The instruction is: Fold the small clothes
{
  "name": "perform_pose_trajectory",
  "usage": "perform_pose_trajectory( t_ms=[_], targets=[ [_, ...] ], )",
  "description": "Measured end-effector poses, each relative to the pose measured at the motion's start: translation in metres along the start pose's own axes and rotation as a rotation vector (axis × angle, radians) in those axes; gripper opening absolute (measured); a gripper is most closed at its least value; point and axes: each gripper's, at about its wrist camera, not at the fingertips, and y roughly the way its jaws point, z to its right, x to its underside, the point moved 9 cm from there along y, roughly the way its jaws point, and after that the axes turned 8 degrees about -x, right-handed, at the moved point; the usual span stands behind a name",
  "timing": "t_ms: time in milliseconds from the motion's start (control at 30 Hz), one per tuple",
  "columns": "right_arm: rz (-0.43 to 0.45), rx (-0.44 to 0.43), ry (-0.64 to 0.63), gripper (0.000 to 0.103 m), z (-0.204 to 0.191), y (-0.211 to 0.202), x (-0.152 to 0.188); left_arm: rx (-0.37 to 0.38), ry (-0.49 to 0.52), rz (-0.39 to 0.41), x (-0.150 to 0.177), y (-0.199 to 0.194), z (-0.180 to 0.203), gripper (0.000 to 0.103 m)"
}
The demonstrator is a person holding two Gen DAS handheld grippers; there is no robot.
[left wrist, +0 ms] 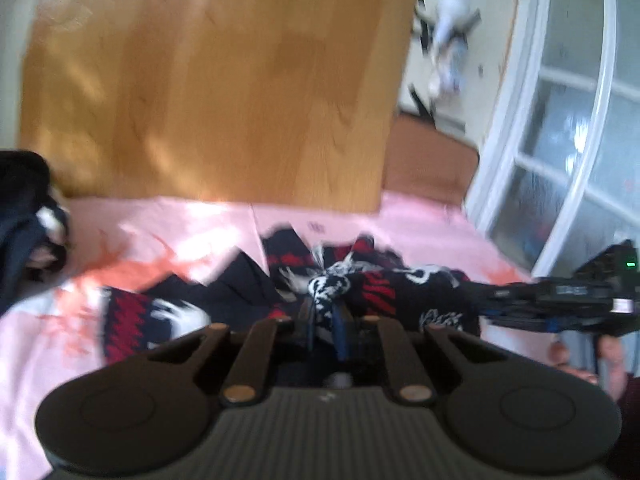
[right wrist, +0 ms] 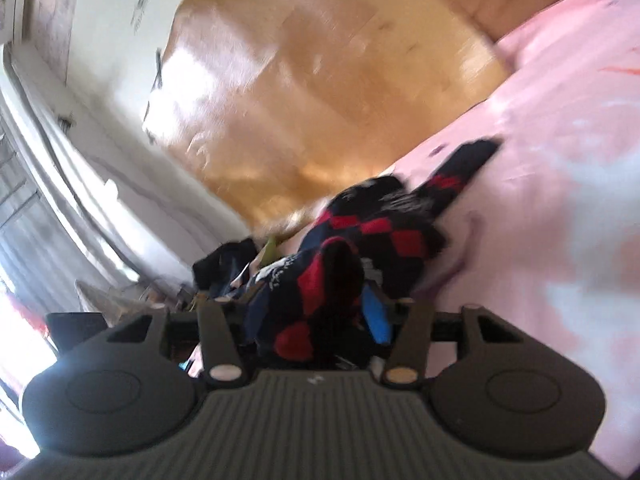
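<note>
Between the closed jaws of the left gripper, a bunched white-and-navy knot of the patterned garment is pinched tight, right at the fingertips. The rest of this dark knit with red zigzags and white motifs spills forward and to both sides over the pink bedsheet, crumpled rather than flat. Off to the right in the left wrist view, the right gripper reaches in level, its tip buried in the same fabric. Its own camera shows the right gripper with jaws partly apart and a thick fold of red-and-black cloth filling the gap; it appears to be gripping that wad, though blur hides where the pads press.

The risk, as I judge it, is that both grips sit on bunched cloth instead of clean edges or corners. Pulling apart from here could drag several layers together, so the garment would lift as a lump and fold crooked. The right hold, on such a bulky fold, might also slip free under tension.

Further left lies a separate dark clothes pile at the sheet's edge, well apart from the work. Beyond the bed stand a wooden headboard and, to the right, a glazed white door.
</note>
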Motion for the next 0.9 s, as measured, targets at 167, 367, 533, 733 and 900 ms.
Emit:
perform_pose_trajectory(
  t_ms=[167, 367, 533, 733, 900],
  targets=[
    [-0.113, -0.193, -0.112, 0.022, -0.071, 0.085, 0.004, -0.137, -0.091, 0.027, 0.006, -0.045, -0.052, 0.016],
    [-0.253, -0.247, -0.220, 0.034, -0.100, 0.124, 0.038, -0.267, -0.147, 0.070, -0.005, -0.084, -0.103, 0.039],
    [-0.128, -0.146, -0.219, 0.042, -0.070, 0.063, 0.020, -0.198, -0.019, 0.071, -0.035, -0.059, -0.068, 0.067],
    [0.010, 0.107, -0.165, 0.050, -0.019, -0.014, 0.001, -0.047, 0.173, 0.006, -0.041, -0.026, 0.020, 0.103],
    [-0.023, 0.168, -0.139, 0.058, -0.002, -0.025, 0.013, -0.195, 0.370, -0.160, -0.014, 0.022, 0.037, 0.061]
  ],
)
